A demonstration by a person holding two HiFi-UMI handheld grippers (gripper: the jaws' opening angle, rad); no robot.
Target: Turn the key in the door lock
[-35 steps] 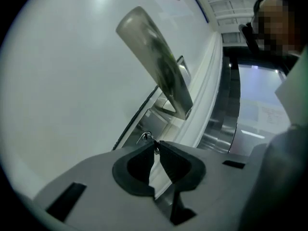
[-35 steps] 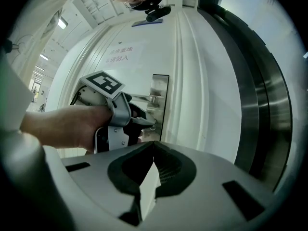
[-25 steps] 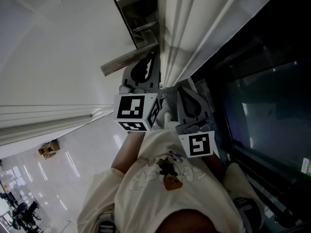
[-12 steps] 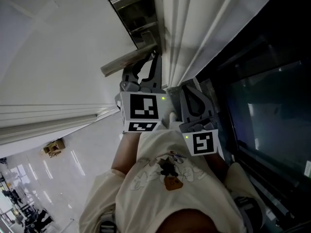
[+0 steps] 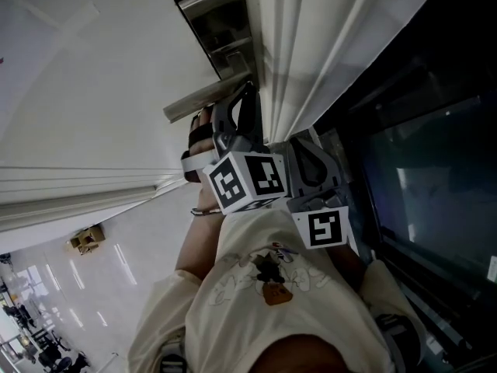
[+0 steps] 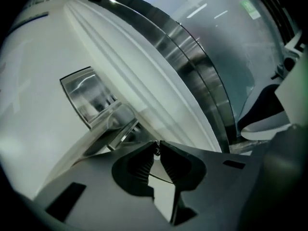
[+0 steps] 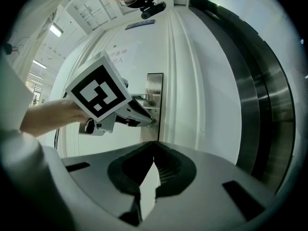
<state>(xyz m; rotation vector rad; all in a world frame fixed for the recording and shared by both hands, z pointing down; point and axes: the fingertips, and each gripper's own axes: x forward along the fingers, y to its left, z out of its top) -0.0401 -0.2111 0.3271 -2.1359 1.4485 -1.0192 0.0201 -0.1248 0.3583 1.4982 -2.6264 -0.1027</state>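
Note:
A steel lock plate (image 5: 217, 26) with a lever handle (image 5: 198, 101) sits on the white door (image 5: 93, 68). My left gripper (image 5: 248, 90) reaches under the handle to the plate's lower end. In the left gripper view its jaws are closing, and the pads pinch a small metal key (image 6: 156, 150) at the tips of the left gripper (image 6: 157, 146). The keyhole is hidden behind the jaws. The right gripper view shows the left gripper (image 7: 147, 121) against the lock plate (image 7: 155, 88). My right gripper (image 5: 298, 140) hangs beside the door frame, and the right gripper (image 7: 154, 146) is shut on nothing.
White door-frame mouldings (image 5: 295, 53) run next to the lock. A dark glass panel (image 5: 419, 177) in a steel frame (image 7: 269, 105) stands to the right. A cardboard box (image 5: 84, 238) sits on the glossy floor far below. My torso (image 5: 264, 301) fills the lower head view.
My left gripper has rolled about its own axis at the lock; its marker cube shows other faces, and the hand is now visible under the handle. The right gripper has stayed put.

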